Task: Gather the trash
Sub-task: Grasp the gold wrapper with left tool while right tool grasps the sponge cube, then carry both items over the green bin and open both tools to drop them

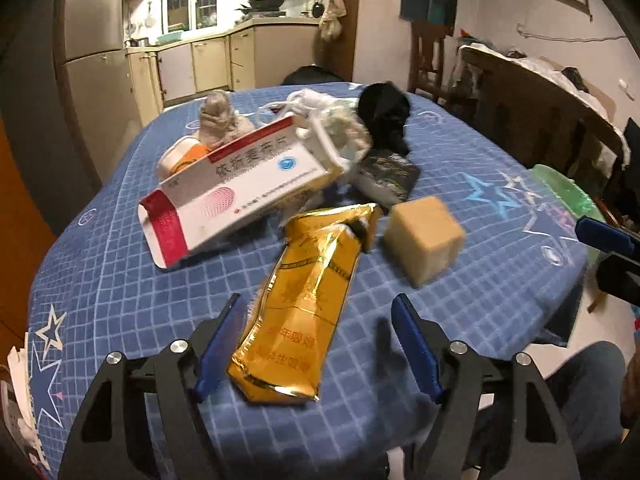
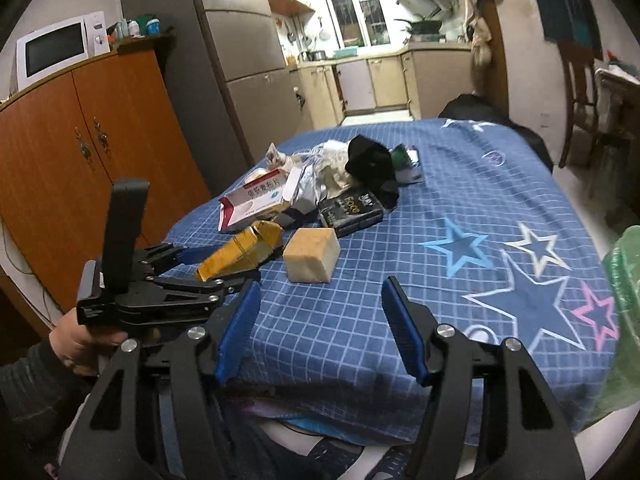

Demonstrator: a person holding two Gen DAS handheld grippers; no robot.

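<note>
Covering the table, blue star tablecloth | green bag at right edge | right gripper open, empty | left gripper open astride gold cigarette pack | microwave right view only

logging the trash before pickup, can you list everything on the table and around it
gold pack: one, gold, nearest edge, between the left tool's fingers, not pressed
tan block: one, tan, right of the gold pack
white box: one, white and red, open flap, behind the gold pack
dark box: one, black, behind the tan block
black cloth: one, black, back of the pile
crumpled wrappers: several, whitish, back of the pile
tablecloth: one, blue checks with stars
green bag: one, green, right table edge
microwave: one, white, on the orange cabinet
left tool: open
right tool: open, empty
hand: holding the left tool
</note>
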